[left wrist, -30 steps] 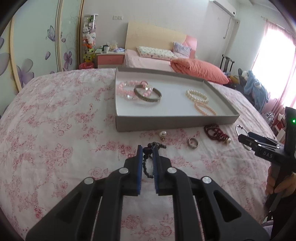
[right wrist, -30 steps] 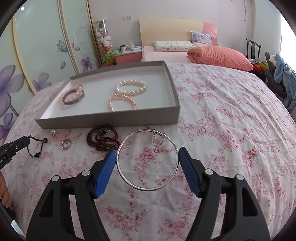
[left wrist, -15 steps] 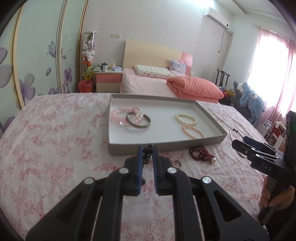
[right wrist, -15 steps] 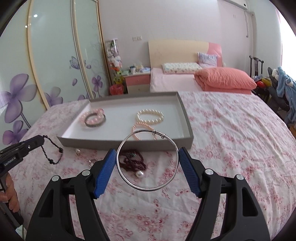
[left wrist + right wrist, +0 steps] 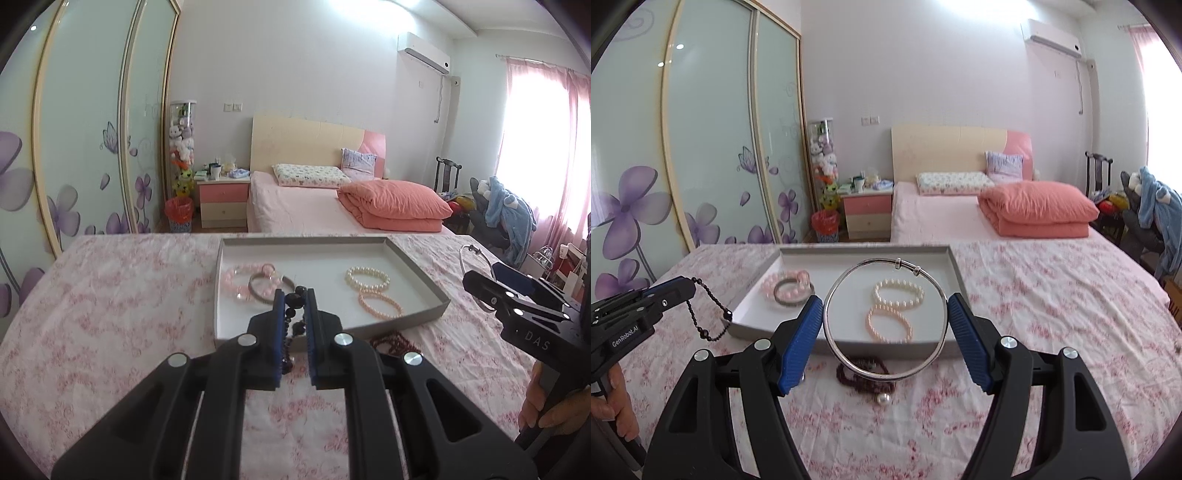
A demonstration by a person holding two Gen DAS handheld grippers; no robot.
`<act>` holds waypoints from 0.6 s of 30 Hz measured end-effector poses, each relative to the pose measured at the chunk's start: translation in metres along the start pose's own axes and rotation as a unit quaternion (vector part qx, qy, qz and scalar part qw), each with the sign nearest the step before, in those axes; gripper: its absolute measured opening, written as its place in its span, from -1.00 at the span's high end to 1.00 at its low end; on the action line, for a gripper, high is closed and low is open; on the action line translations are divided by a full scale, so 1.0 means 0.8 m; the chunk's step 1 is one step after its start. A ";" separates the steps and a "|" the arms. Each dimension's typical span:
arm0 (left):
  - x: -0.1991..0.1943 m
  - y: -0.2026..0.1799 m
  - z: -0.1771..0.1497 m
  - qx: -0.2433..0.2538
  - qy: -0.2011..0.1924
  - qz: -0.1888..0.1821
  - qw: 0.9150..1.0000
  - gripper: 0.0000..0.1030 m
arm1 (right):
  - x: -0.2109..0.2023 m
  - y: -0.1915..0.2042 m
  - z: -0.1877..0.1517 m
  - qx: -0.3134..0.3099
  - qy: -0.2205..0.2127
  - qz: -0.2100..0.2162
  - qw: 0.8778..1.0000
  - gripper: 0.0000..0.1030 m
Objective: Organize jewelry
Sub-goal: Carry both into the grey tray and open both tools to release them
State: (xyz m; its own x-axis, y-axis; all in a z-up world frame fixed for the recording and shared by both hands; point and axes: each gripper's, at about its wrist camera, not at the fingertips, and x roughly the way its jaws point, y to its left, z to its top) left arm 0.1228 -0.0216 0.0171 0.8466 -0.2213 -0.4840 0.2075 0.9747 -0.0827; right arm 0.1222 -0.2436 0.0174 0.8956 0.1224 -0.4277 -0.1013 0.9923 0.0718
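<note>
- Both grippers have risen off the flowered bedspread [image 5: 110,314] in the last second; a moment ago the beads and the bangle sat low over the cloth, and now both hang in the air with the grey tray [image 5: 955,273] ahead of them.
- The left gripper [image 5: 294,314] is pressed almost together, pinching the black bead chain [image 5: 295,295]. From the right wrist view the chain [image 5: 709,314] dangles in a loop below its fingertips, clear of the bed.
- The right gripper [image 5: 885,314] stands spread wide, its blue pads bearing on opposite sides of the silver bangle [image 5: 886,317], which it holds upright; its grip has not altered.
- The view has tilted up as the hands lift, so the tray now lies straight ahead of each gripper instead of far beyond it.
- Inside the tray ahead: a pink bead bracelet [image 5: 240,277] with a dark metal bangle [image 5: 266,291] lying over it on the left, and a white pearl bracelet [image 5: 899,293] with a peach pearl bracelet [image 5: 890,323] just beside it on the right.
- Below and ahead of the right gripper, short of the tray's near wall, a dark red bead string [image 5: 864,373] and a loose pearl [image 5: 884,399] rest on the bedspread.
- Judging from this, both pickups are done and the carry to the tray is under way; the red string and the small pieces remain to be sorted.
</note>
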 end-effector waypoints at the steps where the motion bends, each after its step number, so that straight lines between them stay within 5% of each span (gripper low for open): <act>1: 0.002 -0.002 0.005 0.001 -0.003 0.002 1.000 0.78 | 0.001 0.001 0.004 -0.002 -0.005 -0.001 1.000 -0.36; 18: 0.070 0.003 0.059 -0.018 -0.001 0.005 1.000 0.78 | 0.059 0.002 0.046 -0.009 -0.030 -0.004 1.000 -0.36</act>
State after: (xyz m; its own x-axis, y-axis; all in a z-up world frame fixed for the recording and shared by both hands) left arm 0.1937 -0.0335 0.0313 0.8497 -0.2114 -0.4830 0.1814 0.9774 -0.1085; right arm 0.1800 -0.2367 0.0304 0.9206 0.1132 -0.3737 -0.1007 0.9935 0.0528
